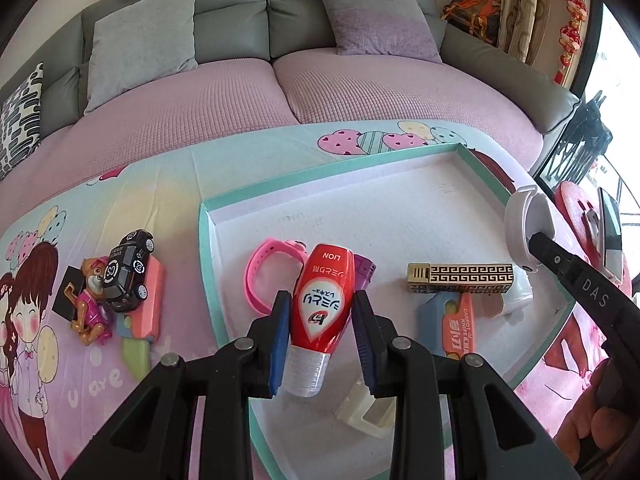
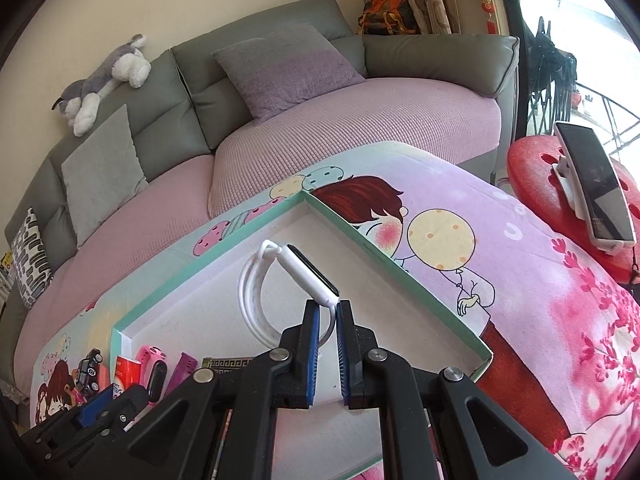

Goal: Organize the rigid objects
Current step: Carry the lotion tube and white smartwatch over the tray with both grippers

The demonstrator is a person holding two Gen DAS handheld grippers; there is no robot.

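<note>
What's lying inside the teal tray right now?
Inside the tray: a pink watch, a purple item mostly hidden behind the held red bottle, a gold patterned case, an orange knife pack, and a pale clip partly covered by the left gripper.

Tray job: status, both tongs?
Left tongs shut on red bottle over tray. Right tongs shut on white watch above tray. Nothing in the way.
</note>
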